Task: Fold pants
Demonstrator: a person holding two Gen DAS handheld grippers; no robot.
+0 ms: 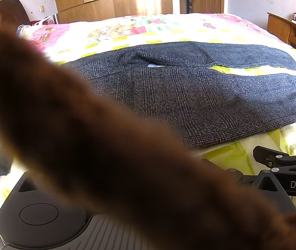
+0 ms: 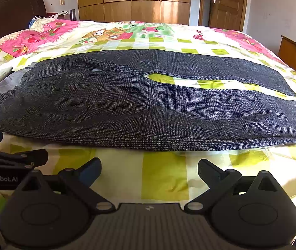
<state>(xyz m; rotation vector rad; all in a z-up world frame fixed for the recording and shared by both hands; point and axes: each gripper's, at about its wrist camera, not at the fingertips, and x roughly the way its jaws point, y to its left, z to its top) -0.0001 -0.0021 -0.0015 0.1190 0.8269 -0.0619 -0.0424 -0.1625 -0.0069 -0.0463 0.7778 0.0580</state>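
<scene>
right hand-held gripper [image 2: 149,169] spread, short of pants [image 2: 148,104].

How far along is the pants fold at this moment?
Done: the grey checked pants lie spread flat across the bed, legs apart, waistband to the left. In hand: nothing; the right gripper hovers before the near edge, jaws open and empty. The left gripper is mostly hidden by a blurred brown sleeve. Left: every fold, starting with laying one leg over the other.

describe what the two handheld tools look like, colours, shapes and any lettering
Both are matte black. The right tool has rounded teardrop pivot housings, a ribbed grey centre plate and one blue-padded finger. The left tool reads "GenRobot.AI"; in its own view a blurry brown furry sleeve hides most of it.
</scene>
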